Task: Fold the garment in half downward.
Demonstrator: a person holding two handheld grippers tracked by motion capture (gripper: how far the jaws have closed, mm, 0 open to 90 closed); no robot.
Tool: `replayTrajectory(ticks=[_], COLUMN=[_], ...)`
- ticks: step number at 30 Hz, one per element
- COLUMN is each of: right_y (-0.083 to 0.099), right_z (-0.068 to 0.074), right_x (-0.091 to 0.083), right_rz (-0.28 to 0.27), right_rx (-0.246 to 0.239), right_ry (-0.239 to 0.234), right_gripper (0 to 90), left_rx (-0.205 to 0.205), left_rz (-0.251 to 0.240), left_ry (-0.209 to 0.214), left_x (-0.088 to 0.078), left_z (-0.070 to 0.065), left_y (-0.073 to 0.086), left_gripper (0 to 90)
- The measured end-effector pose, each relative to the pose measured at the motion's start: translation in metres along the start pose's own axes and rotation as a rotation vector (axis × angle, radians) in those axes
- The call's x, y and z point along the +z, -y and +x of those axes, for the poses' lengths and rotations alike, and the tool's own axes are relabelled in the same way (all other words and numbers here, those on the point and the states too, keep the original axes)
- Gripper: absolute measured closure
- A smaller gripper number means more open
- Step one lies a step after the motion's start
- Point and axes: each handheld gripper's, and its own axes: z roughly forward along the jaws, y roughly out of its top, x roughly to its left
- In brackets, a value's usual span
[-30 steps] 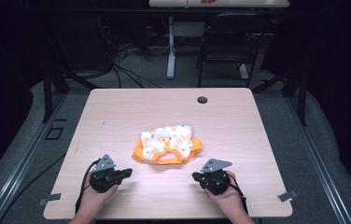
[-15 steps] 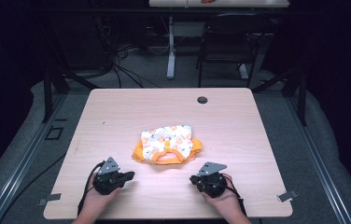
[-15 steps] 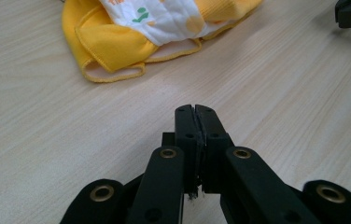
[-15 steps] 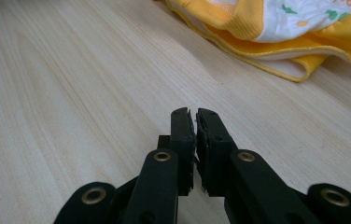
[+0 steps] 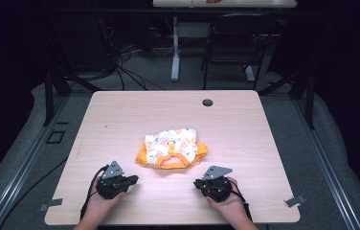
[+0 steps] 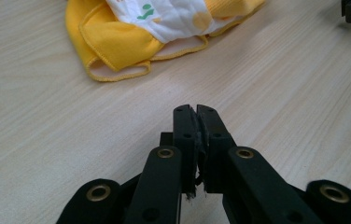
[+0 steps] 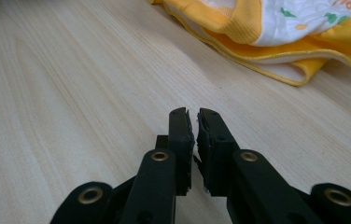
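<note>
Small yellow-and-white printed garment (image 5: pixel 171 148) crumpled at centre of the frame on a pale wooden table (image 5: pixel 120 115), with the left gripper (image 5: pixel 131 180) at lower left and the right gripper (image 5: pixel 198 183) at lower right, both near it, jaws closed on nothing. Seemingly a pause before any grasp; next move likely calls for opening jaws and reaching forward to the fabric edge. Compared with a second ago, both grippers drawn slightly nearer the bottom edge, garment unmoved.

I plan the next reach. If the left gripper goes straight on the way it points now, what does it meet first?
Probably bare table, then the yellow edge of the garment. The left gripper has its fingers shut and points slightly beside it, so contact is uncertain.
</note>
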Motion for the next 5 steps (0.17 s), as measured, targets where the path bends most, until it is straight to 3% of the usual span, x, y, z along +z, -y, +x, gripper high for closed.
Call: replayTrajectory(ticks=[5], right_y=[0.0013], right_z=[-0.0029], right_x=[-0.0002], right_rz=[0.002], right_rx=[0.009], right_ry=[0.009], right_gripper=[81.9], left_rx=[-0.01], left_rz=[-0.008], left_ry=[-0.001], left_x=[-0.0005], left_z=[0.0011], left_y=[-0.0003], left_gripper=[83.1])
